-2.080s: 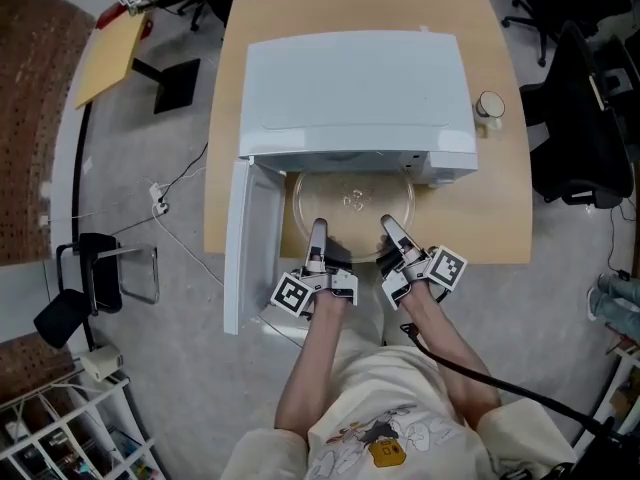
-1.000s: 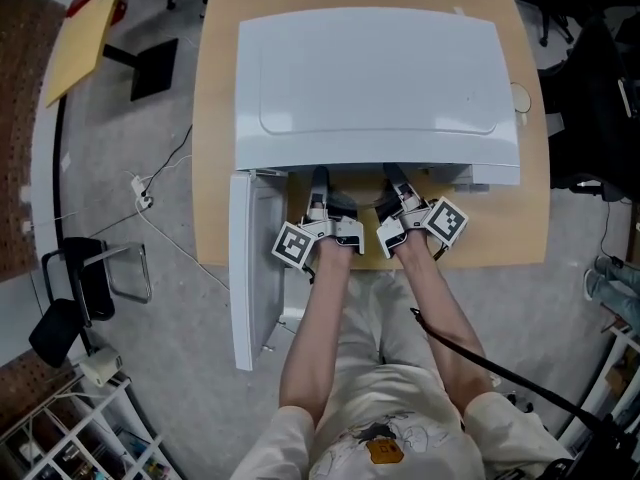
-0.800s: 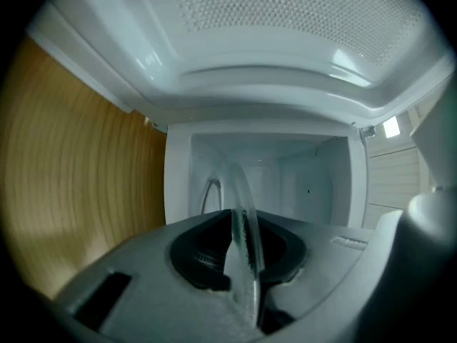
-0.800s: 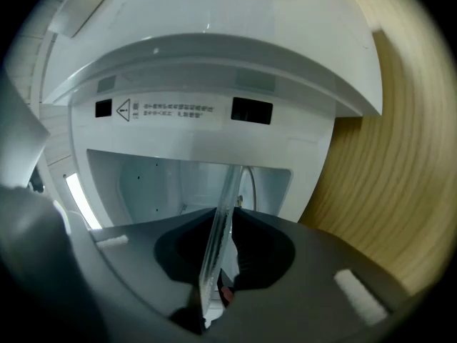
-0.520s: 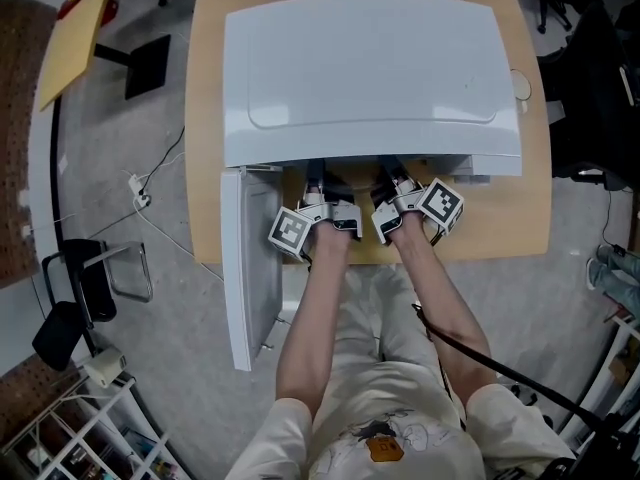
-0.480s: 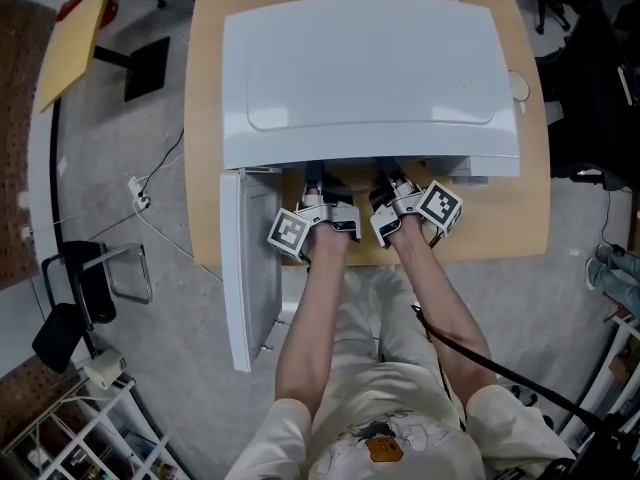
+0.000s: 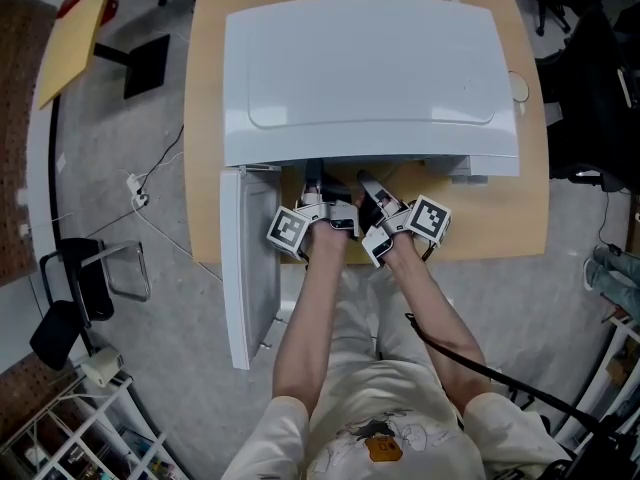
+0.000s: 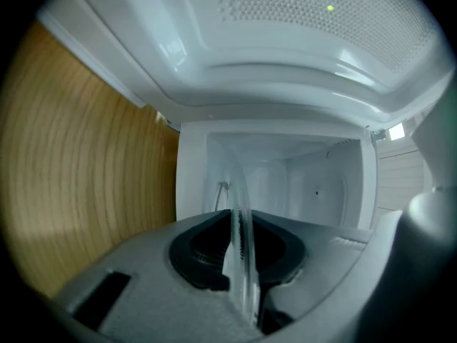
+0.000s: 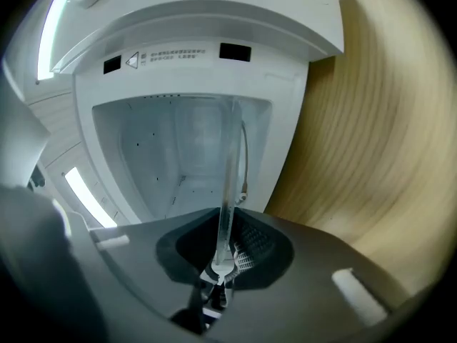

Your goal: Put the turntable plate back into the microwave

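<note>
The white microwave (image 7: 360, 68) stands on a wooden table (image 7: 205, 168) with its door (image 7: 250, 268) swung open at the left. In the head view the microwave's top hides the glass turntable plate. My left gripper (image 7: 314, 180) and right gripper (image 7: 368, 190) reach into the opening side by side. In the left gripper view the plate (image 8: 239, 206) shows edge-on, and the left gripper (image 8: 241, 252) is shut on its rim. The right gripper view shows the plate (image 9: 230, 177) upright between the closing jaws of the right gripper (image 9: 224, 252), which pinch the rim. Beyond lies the white cavity (image 9: 171, 148).
A small round object (image 7: 517, 88) sits on the table right of the microwave. On the floor at the left are a cable (image 7: 150, 198), a black chair (image 7: 75, 278) and a brown board (image 7: 65, 43). A black cord (image 7: 470, 363) trails from my right arm.
The plate went from in front of the microwave to inside its opening. In the last half second my right gripper slid left and turned its tip leftward. The left gripper stayed put.
</note>
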`<state>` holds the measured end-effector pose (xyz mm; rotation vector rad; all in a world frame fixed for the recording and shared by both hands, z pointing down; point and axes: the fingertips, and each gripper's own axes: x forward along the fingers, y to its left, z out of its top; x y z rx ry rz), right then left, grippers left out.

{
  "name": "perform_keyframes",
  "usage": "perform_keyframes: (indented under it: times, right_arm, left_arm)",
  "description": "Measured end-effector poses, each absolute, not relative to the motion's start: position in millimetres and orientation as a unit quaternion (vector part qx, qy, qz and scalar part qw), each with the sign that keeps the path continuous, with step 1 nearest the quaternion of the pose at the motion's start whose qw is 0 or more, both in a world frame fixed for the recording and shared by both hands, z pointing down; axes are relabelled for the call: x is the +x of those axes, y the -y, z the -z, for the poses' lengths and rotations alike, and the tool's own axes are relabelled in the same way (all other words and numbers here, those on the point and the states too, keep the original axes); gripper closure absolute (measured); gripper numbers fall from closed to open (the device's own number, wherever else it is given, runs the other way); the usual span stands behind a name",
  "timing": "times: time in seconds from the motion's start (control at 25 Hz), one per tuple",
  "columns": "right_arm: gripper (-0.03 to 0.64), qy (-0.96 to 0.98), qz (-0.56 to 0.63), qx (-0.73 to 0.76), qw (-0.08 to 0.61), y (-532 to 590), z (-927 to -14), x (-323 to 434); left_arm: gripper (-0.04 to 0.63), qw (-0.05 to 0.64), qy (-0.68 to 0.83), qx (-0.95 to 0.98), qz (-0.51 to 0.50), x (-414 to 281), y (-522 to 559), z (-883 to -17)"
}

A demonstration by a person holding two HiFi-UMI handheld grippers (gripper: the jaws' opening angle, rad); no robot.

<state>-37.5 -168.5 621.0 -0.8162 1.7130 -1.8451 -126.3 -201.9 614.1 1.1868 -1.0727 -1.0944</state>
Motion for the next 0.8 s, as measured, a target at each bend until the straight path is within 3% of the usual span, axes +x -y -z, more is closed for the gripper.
perform_keyframes:
  times: [0.04, 0.16, 0.2, 0.32, 0.6, 0.8]
  right_arm:
    - [0.574, -0.621, 0.679, -0.3, 0.252, 169, -622, -36]
    - [0.577, -0.618, 0.676, -0.308, 0.258, 174, -622, -28]
    - [0.577, -0.62, 0.674, -0.31, 0.256, 177, -623, -27]
    - [0.577, -0.619, 0.674, -0.312, 0.255, 185, -623, -27]
    - [0.578, -0.612, 0.678, -0.314, 0.258, 200, -626, -31]
    - [0.574, -0.62, 0.679, -0.318, 0.23, 202, -631, -32]
  left_arm:
    - [0.566, 0.566, 0.455, 0.506, 0.465, -126, 202, -614]
    - [0.437, 0.568, 0.451, 0.51, 0.462, -124, 201, -613]
    - [0.431, 0.569, 0.45, 0.511, 0.461, -123, 200, -611]
    - [0.437, 0.573, 0.449, 0.518, 0.449, -120, 189, -608]
    - [0.543, 0.589, 0.452, 0.526, 0.415, -111, 173, -620]
    - [0.558, 0.595, 0.458, 0.521, 0.405, -114, 177, -629]
